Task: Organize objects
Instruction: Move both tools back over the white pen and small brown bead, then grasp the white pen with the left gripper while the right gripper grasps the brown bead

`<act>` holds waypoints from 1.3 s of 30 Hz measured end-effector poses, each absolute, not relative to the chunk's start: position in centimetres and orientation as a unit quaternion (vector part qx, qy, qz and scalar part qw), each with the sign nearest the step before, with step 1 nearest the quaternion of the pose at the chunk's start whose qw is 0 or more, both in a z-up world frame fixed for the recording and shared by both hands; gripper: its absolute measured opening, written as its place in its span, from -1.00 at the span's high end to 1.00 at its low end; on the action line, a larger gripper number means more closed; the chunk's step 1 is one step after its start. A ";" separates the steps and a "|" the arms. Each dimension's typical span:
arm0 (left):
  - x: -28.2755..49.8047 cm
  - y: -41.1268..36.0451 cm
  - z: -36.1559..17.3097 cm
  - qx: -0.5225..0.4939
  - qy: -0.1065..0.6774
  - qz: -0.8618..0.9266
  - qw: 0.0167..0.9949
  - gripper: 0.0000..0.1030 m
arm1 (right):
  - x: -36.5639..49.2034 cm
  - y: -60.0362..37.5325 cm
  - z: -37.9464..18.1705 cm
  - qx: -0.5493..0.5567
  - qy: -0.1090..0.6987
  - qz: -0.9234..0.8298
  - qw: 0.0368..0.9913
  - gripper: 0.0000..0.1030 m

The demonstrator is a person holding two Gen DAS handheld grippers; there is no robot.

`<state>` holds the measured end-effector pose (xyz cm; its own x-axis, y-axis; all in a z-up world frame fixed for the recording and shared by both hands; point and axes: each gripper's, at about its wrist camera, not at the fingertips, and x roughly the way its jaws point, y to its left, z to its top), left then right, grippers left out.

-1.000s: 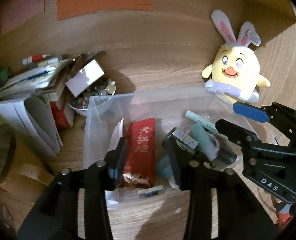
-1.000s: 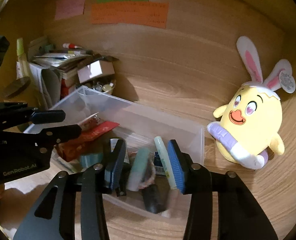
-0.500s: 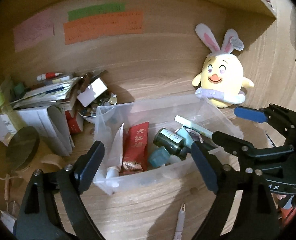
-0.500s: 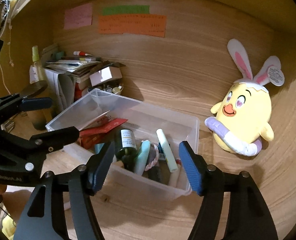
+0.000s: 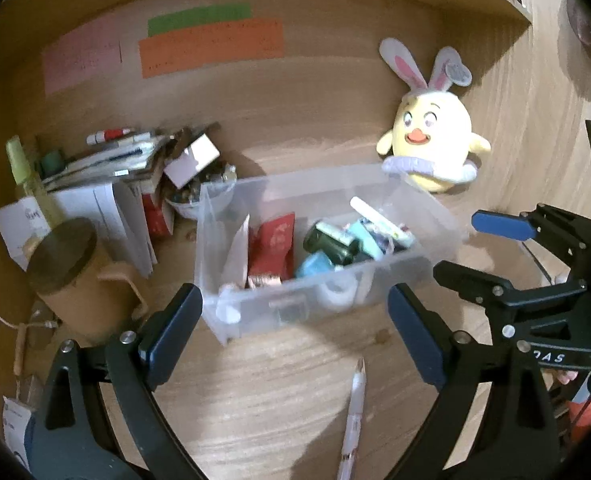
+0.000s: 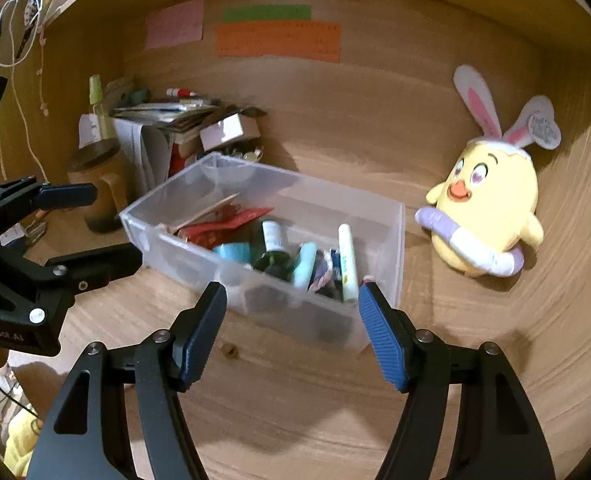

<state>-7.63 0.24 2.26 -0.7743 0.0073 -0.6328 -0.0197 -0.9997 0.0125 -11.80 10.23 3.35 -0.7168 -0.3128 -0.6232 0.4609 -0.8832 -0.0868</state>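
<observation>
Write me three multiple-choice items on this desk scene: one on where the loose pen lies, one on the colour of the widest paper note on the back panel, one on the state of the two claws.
1. Where is the pen?
A. Inside the clear bin
B. On the desk in front of the clear bin
C. Under the plush chick

2. What colour is the widest note on the back panel?
A. Orange
B. Blue
C. White

3. How do the claws stand?
A. Both shut on items
B. Left shut, right open
C. Both open and empty

Answers:
1. B: it lies on bare wood, nearer the camera than the clear bin.
2. A: the orange strip spans more than the green and pink ones.
3. C: the left claw and right claw show wide gaps with nothing between.
</observation>
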 end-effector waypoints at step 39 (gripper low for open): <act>-5.0 2.4 -6.9 -0.454 0.035 0.886 0.083 0.23 | -13.2 6.9 -4.2 0.408 0.128 -0.869 0.248 0.77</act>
<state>-5.04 2.44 -6.91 -0.5735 0.1154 -0.8110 -0.1798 -0.9836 -0.0128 -13.19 6.93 -4.17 -0.5443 -0.3269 -0.7725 0.5360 -0.8440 -0.0205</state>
